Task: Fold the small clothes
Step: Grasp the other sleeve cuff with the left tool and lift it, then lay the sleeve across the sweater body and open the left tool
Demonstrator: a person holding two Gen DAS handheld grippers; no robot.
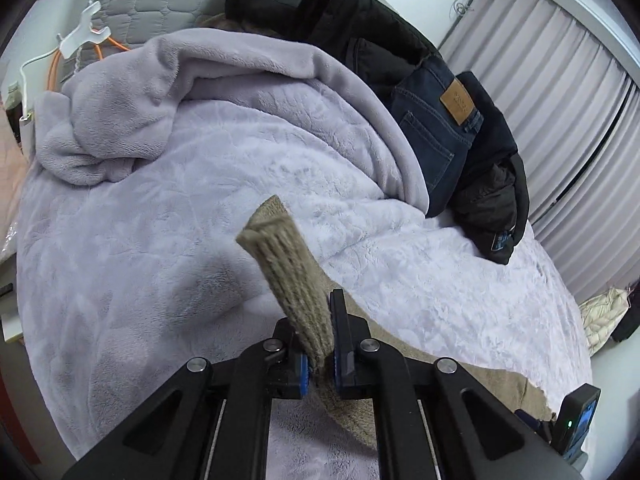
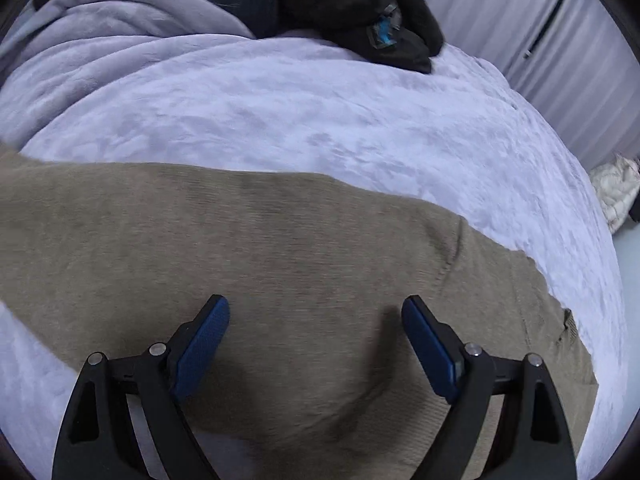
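Note:
A tan knitted garment (image 2: 280, 248) lies spread across a lilac fleece blanket (image 2: 320, 112) on a bed. My left gripper (image 1: 316, 328) is shut on a ribbed end of the tan garment (image 1: 280, 256), which sticks up above the blanket. The rest of the garment trails off to the right in that view. My right gripper (image 2: 316, 312) is open, just above the flat tan cloth, with nothing between its blue pads (image 2: 204, 344). The right gripper's body (image 1: 576, 420) shows at the lower right of the left wrist view.
Dark jeans (image 1: 436, 120) and a black jacket (image 1: 360, 20) lie heaped at the far side of the bed. A bunched fold of the blanket (image 1: 100, 132) sits at far left. Grey curtains (image 1: 560, 92) hang at right. A pale quilted item (image 1: 604, 312) lies on the floor.

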